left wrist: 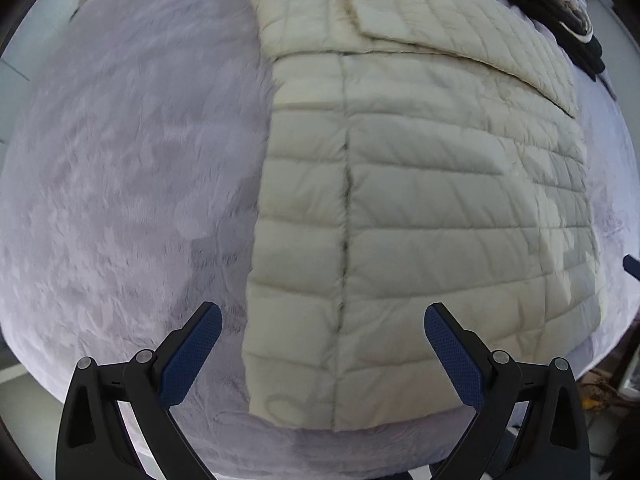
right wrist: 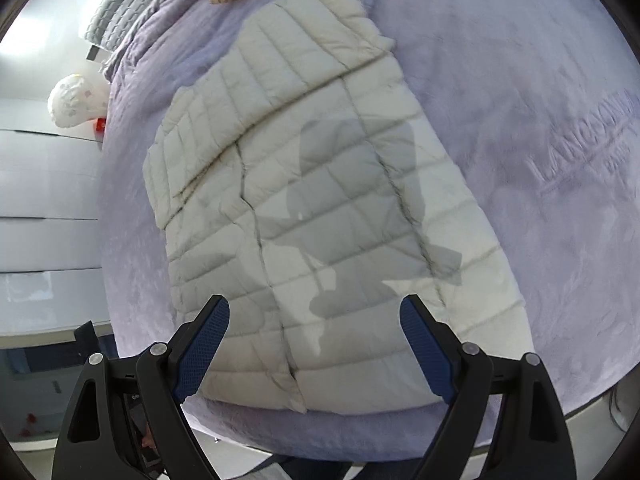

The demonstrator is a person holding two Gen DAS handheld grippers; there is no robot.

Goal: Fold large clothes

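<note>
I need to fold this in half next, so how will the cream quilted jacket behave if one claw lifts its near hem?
The quilted jacket will probably drape limply rather than hold shape, since its sleeve already lies folded flat. Its puffy panels suggest it is light for its size. The smooth shell may slip between the pads, and it could spring back open.

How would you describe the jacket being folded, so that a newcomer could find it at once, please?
Look at the lavender plush blanket covering the bed. The cream quilted puffer jacket lies flat in its middle, sleeves folded in. Unlike the dark and striped clothes heaped at the far edge, it is pale, puffy and neatly rectangular.
</note>
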